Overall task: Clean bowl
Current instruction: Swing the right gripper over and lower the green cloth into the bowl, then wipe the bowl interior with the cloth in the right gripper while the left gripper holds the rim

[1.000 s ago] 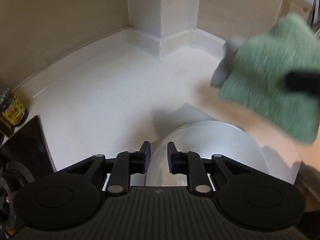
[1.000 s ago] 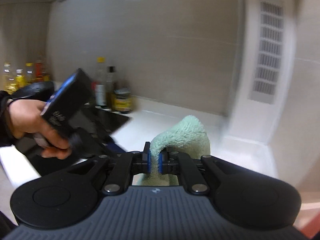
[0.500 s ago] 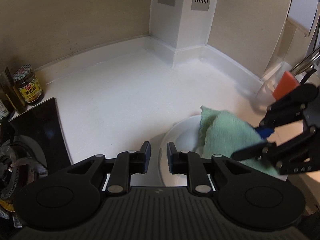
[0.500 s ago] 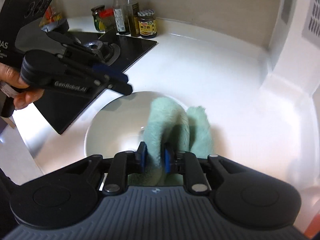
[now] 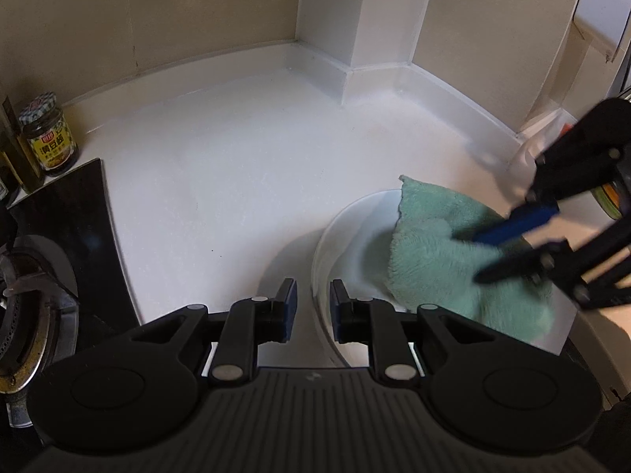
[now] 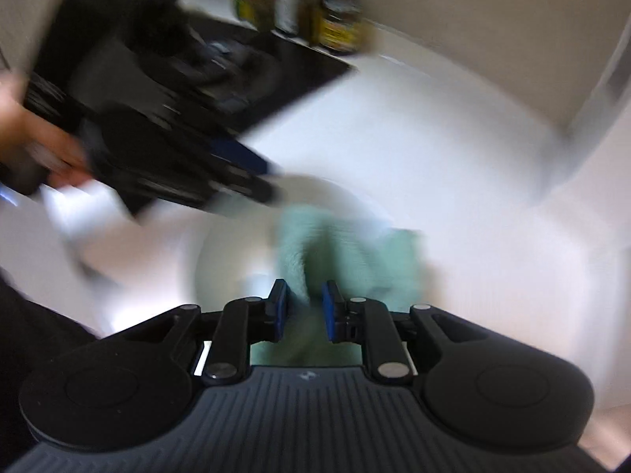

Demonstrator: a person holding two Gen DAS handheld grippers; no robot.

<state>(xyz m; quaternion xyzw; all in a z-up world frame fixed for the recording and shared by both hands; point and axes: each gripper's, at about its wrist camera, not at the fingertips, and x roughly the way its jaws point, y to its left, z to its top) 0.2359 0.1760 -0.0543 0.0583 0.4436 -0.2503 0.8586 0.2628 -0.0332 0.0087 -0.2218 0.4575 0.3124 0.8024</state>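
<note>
While the white bowl (image 5: pixel 347 236) sits on the pale counter (image 5: pixel 236 165) just in front of me, a green cloth (image 5: pixel 434 260) lies bunched inside it, spilling over the rim on the far side from my left tool. My right gripper (image 6: pixel 303 303) points down into the bowl with the cloth between its blue pads (image 6: pixel 279 303); its jaws have just been opening, and in this smeared picture the pads seem to stand a little off the fabric rather than pinch it, though I can't be sure. My left gripper (image 5: pixel 313 301) has its jaws spread, one finger outside the bowl's near rim and one inside, with the rim in the gap and no pad pressing on it. From the right wrist I see my left hand (image 6: pixel 35 146) around that tool, blurred. Off to the side are the black stove top (image 5: pixel 75 228) with its burner (image 5: pixel 23 295), and a jar (image 5: pixel 49 138) by the beige wall (image 5: pixel 157 19).
</note>
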